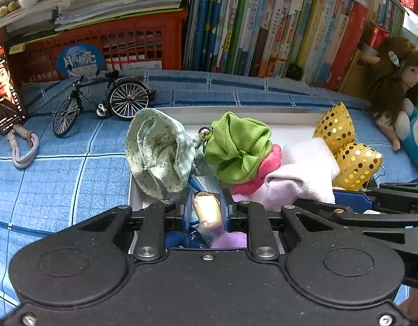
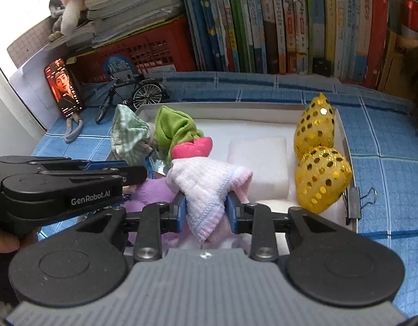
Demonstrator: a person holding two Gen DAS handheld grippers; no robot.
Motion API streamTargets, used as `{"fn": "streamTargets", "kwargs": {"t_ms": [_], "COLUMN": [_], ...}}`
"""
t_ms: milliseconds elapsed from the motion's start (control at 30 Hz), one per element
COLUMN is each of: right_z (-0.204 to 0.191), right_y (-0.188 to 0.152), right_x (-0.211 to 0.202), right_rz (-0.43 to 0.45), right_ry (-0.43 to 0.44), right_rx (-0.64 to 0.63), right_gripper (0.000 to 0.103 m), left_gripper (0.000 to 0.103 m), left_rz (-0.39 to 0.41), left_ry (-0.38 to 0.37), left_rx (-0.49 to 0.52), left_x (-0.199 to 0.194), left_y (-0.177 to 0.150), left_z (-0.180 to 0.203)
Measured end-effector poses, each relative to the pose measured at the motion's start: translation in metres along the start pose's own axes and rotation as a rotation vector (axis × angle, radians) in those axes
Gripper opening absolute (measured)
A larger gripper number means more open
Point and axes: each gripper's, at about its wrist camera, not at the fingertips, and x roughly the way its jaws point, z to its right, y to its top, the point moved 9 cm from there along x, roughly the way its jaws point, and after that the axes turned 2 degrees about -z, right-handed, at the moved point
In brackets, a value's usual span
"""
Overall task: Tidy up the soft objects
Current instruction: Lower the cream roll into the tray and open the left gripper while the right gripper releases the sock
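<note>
Two grippers over a white box (image 2: 236,108) on the blue-checked surface (image 1: 59,168). Left gripper (image 1: 206,206): fingers (image 1: 185,203) nearly pressed together, pinching a small cream soft toy (image 1: 207,207) upright between the blue pads, low at the box's near left corner. Below the pinch, dark blue and lilac fabric, half hidden by the gripper body, identity unclear. Further back in the box, left to right: pale green floral cloth (image 1: 157,149) draped over the left wall, green scrunchie (image 1: 236,146), pink plush (image 2: 192,145), white pad (image 2: 259,165), gold sequinned hearts (image 2: 317,157) against the right wall. Right gripper (image 2: 206,209): fingers (image 2: 181,212) closed narrowly on a white-and-pink towel (image 2: 206,187), bunched corner hanging down between them, lower end cut off behind the gripper body.
</note>
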Motion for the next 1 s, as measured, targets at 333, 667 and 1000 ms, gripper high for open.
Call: {"fn": "streamTargets", "kwargs": {"t_ms": [333, 667, 1000], "right_z": [0.001, -0.001, -0.011], "right_y": [0.000, 0.002, 0.004], "right_x": [0.002, -0.021, -0.070], "right_rz": [-0.007, 0.036, 0.145], "right_ry": [0.012, 0.029, 0.016], "right_rx": [0.005, 0.017, -0.018], "right_gripper": [0.046, 0.066, 0.075], "left_gripper": [0.021, 0.044, 0.062], "left_rz": [-0.011, 0.045, 0.133], "left_ry": [0.006, 0.001, -0.004], "left_rx": [-0.009, -0.013, -0.012], "left_x": [0.009, -0.017, -0.070], "left_y": [-0.001, 0.001, -0.002], "left_z": [-0.002, 0.001, 0.002]}}
